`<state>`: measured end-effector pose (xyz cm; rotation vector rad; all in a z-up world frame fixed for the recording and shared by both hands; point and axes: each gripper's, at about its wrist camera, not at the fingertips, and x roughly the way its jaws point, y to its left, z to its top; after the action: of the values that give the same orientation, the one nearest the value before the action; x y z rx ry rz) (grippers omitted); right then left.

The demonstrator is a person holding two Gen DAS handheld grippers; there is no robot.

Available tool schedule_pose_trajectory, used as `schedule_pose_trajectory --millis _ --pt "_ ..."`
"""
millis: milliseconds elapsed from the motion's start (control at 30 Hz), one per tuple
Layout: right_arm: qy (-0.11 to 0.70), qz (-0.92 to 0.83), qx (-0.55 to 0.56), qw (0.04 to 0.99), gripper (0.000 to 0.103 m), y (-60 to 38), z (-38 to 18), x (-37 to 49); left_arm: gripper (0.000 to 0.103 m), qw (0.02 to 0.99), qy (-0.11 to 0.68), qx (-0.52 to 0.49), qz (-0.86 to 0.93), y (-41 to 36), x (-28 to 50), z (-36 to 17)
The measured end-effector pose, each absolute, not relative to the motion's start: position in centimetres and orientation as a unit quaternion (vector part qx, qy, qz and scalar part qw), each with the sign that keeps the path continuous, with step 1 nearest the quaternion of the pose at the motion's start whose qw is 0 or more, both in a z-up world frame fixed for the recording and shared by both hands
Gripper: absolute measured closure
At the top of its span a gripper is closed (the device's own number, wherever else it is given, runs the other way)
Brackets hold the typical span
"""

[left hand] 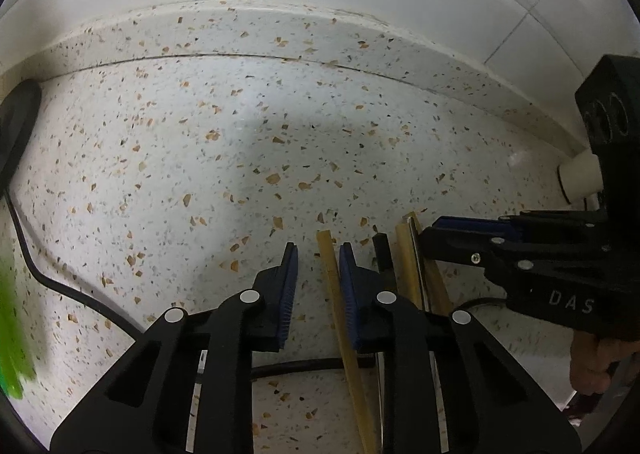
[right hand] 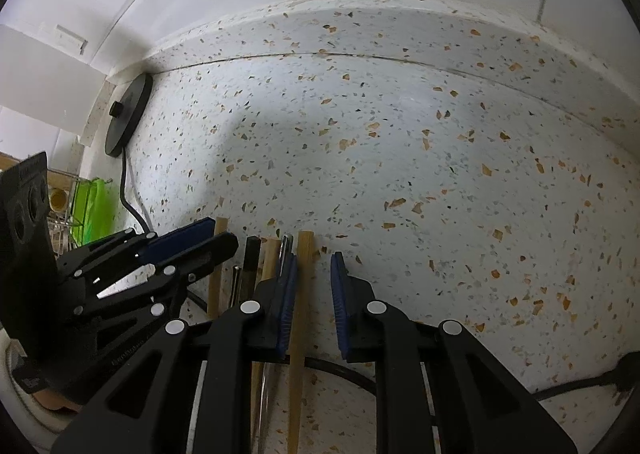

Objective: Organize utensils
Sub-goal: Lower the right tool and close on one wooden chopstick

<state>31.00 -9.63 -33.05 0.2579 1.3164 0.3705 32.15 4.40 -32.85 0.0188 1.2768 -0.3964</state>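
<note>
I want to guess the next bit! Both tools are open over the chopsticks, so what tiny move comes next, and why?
Probably the right tool should squeeze shut. A light wooden chopstick already lies between its open fingers, beside the left pad. The left tool likewise has a pale chopstick in its gap, so it could close too.

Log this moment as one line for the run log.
left gripper: open, astride wooden chopstick | right gripper: open, astride another chopstick | both on countertop
</note>
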Motion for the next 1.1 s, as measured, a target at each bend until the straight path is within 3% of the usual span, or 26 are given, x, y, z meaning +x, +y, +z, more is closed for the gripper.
schedule_pose_trajectory --millis 200,567,633,733,1100 --pt "0.606 0.168 0.102 0.77 0.089 -9.3 -33.1 31.0 0.092 0.78 0.598 0.002 -0.183 4.6 32.4 -33.2" --pt "0.606 0.161 0.063 0.776 0.089 -8.2 -32.8 30.4 0.093 0.781 0.599 -0.012 -0.179 6.1 31.6 -33.1" --pt "0.609 0.156 0.062 0.775 0.094 -8.2 -32.9 30.5 0.094 0.781 0.598 -0.013 -0.179 6.6 31.6 -32.9" --pt "0.612 0.154 0.076 0.772 0.098 -8.5 -33.0 30.5 0.096 0.782 0.598 -0.016 -0.176 7.2 31.4 -32.6" --pt "0.584 0.149 0.149 0.784 0.098 -12.0 -30.0 29.1 0.097 0.806 0.565 -0.031 -0.175 8.9 30.5 -28.5"
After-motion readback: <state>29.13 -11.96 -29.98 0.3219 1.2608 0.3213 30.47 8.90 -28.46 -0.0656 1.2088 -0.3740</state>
